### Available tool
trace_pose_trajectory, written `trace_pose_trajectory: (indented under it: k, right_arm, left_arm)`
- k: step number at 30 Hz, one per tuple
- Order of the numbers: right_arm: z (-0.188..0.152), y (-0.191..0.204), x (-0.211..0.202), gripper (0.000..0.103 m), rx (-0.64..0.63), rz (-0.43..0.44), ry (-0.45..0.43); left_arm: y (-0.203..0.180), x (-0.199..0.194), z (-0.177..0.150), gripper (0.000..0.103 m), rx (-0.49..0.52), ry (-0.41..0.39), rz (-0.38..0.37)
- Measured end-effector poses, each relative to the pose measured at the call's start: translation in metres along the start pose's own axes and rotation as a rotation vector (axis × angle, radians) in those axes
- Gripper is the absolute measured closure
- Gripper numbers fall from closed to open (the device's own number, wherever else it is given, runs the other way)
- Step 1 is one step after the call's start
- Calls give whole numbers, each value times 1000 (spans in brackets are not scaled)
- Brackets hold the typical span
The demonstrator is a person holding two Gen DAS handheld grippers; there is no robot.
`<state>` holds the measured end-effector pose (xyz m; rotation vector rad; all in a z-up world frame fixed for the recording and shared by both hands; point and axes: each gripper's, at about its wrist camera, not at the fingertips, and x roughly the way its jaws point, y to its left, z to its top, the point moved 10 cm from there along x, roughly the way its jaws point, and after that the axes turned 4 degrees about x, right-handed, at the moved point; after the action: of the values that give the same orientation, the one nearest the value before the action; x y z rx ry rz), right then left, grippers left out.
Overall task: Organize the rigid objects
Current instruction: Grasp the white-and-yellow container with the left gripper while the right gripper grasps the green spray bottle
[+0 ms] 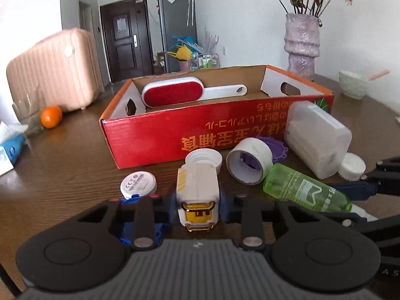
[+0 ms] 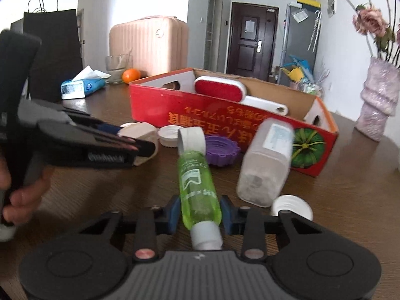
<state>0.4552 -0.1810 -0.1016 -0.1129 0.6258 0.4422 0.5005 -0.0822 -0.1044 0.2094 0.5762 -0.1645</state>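
Observation:
A red cardboard box (image 1: 155,135) (image 2: 160,105) stands on the brown table with a red-and-white lint brush (image 1: 175,92) (image 2: 220,91) inside. My left gripper (image 1: 197,200) is shut on a white-and-yellow block-shaped object (image 1: 196,187), seen as a beige piece (image 2: 140,131) in the right wrist view. My right gripper (image 2: 201,212) is shut on a green bottle (image 2: 197,185) (image 1: 307,190) with a white cap, lying lengthwise between the fingers.
In front of the box lie a tape roll (image 1: 250,160), a purple lid (image 2: 221,150), white lids (image 1: 205,157) (image 2: 292,206), a clear plastic jar (image 1: 317,137) (image 2: 265,162) and a white disc (image 1: 137,183). An orange (image 1: 51,116), tissue pack (image 2: 82,86) and vase (image 1: 301,42) stand further off.

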Motion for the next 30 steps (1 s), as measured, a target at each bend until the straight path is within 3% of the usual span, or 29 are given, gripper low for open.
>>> trace_pose_trajectory:
  k: [8, 18, 24, 30]
  right_arm:
    - [-1, 13, 0, 73, 20, 17, 19]
    - [-41, 37, -70, 73, 165, 26, -29]
    - [-47, 59, -108, 73, 175, 21, -107]
    - [-59, 72, -115, 73, 126, -22, -107]
  left_arm:
    - [-4, -42, -11, 71, -55, -4, -57]
    - [1, -137, -40, 71, -97, -36, -31]
    - [9, -182, -53, 71, -116, -73, -7]
    - [13, -200, -66, 71, -143, -74, 0]
